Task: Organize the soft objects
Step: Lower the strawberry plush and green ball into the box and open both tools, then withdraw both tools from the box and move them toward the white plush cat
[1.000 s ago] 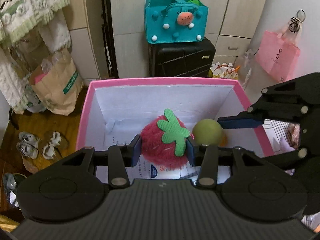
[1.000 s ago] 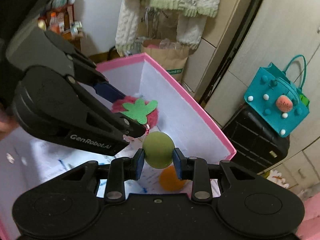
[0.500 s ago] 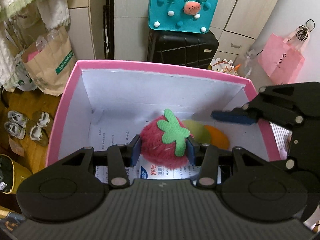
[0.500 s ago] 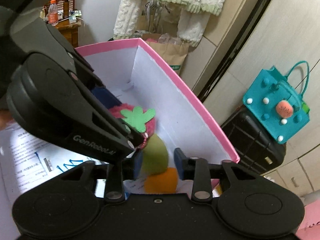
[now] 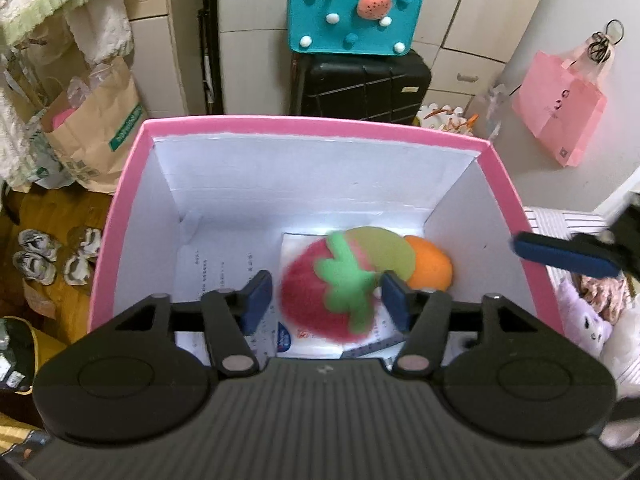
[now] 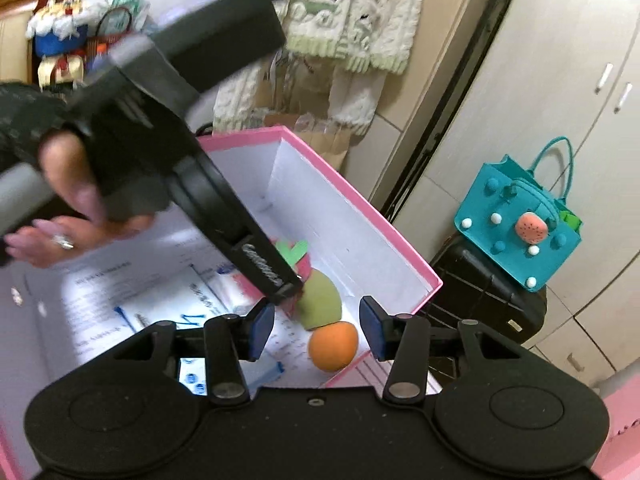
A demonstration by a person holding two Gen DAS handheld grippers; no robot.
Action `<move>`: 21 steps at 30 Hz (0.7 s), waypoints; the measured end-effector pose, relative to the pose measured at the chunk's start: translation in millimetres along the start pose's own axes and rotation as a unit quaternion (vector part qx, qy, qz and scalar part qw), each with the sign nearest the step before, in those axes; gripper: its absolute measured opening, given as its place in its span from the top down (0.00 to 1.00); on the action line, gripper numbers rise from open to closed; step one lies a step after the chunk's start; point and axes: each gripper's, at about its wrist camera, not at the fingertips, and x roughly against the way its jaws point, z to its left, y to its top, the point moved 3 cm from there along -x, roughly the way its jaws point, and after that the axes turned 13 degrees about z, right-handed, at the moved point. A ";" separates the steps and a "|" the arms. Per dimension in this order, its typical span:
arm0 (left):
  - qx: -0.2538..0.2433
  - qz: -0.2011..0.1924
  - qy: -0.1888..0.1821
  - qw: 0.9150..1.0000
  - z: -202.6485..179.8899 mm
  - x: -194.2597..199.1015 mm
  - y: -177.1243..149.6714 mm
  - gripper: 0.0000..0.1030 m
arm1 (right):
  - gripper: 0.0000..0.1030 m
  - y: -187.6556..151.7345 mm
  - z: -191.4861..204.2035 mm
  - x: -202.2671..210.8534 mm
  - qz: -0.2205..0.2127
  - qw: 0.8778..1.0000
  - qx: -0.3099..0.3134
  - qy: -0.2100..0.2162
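Item 1, plush strawberry [image 5: 320,300]: lying blurred on the printed paper lining the pink box [image 5: 320,128], likely just dropped; the left gripper [image 5: 326,300] is standing open around it, jaws having just been widening, pads clear of the plush.

Item 2, green ball [image 6: 320,300] and orange ball [image 6: 333,345]: resting touching in the box corner; the right gripper [image 6: 316,332] is hanging open above them, jaws also just widening, holding nothing.

Room: a teal felt bag [image 5: 356,4] is sitting on a black suitcase [image 5: 362,84]; a pink bag [image 5: 560,112] is hanging on the wall.
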 end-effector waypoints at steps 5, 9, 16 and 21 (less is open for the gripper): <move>-0.015 0.003 0.032 0.999 -7.1 13.3 -15.3 0.33 | 0.46 -8.6 6.9 21.2 -0.005 0.999 -0.033 0.012; -0.019 0.004 0.020 1.000 -8.6 29.9 -28.8 0.30 | 0.45 -17.0 10.6 37.8 -0.013 0.998 -0.052 0.034; -0.033 -0.008 0.039 0.999 -15.0 64.0 -53.5 0.18 | 0.45 -31.7 10.5 66.0 -0.017 0.995 -0.085 0.050; -0.058 -0.018 0.058 0.996 -25.1 90.3 -71.0 0.16 | 0.44 -40.6 10.2 90.1 -0.023 0.992 -0.104 0.064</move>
